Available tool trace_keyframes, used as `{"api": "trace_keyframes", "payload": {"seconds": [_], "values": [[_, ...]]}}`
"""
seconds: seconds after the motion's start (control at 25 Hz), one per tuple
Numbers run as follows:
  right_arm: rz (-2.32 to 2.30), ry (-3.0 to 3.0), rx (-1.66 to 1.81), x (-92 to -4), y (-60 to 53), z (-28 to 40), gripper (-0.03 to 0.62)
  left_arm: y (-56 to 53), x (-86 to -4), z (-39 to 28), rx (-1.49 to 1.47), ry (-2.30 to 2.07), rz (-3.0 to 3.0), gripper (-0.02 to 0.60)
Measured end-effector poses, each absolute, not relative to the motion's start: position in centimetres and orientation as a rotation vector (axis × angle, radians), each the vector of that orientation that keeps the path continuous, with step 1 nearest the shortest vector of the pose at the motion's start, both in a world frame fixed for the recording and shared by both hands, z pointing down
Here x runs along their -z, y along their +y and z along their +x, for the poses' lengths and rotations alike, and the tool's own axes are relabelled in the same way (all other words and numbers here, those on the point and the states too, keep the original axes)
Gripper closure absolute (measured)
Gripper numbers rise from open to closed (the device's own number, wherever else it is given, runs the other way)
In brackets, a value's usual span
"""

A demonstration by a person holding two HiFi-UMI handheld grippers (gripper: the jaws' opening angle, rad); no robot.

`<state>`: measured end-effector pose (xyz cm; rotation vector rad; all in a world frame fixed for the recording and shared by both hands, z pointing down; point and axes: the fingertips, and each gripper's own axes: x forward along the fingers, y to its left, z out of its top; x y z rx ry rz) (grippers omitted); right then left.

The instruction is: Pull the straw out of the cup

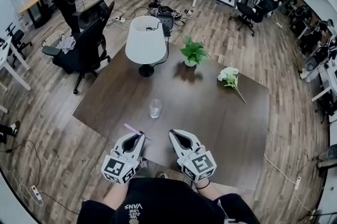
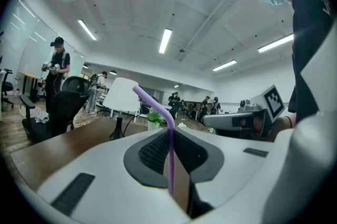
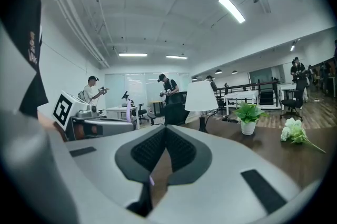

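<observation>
— Left gripper, closest in: what did it hold?
— Its jaws were pinched almost fully together on the purple straw. It stood up between the pads with its bent top leaning left. Gripping low on the stem probably kept the bend free.
— And the right gripper?
— Its jaws were closed tip to tip with nothing caught in them. It sat beside the left one, seemingly just parked out of the way.
— Where was the straw relative to the cup?
— Clear of it. The glass cup stood upright on the dark table, a little beyond both grippers, with no straw in it, so the pull looked done.
— Anything farther out?
— A white lamp, a potted plant and white flowers sat well past the cup.
— What couldn't be made out?
— The straw's lower end was lost between the jaws, and whether the cup held liquid was unclear. The hands on the grippers were mostly hidden behind the marker cubes.
</observation>
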<state>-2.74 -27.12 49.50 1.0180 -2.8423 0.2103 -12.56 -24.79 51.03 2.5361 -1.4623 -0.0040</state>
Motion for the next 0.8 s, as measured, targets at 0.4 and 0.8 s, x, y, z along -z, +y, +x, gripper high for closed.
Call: {"api": "trace_keyframes", "payload": {"seconds": [0.4,0.8], "values": [[1.017,-2.794,-0.212,-50.25,-27.63,-2.65,0.577,-25.53,-50.57,-12.67,0.006,-1.463,2.545,0.548],[1.011,-2.799,-0.206,-50.10,-27.81,-3.14,0.577,-25.76,-50.34,-12.97,0.009,-1.472,2.554,0.548]]}}
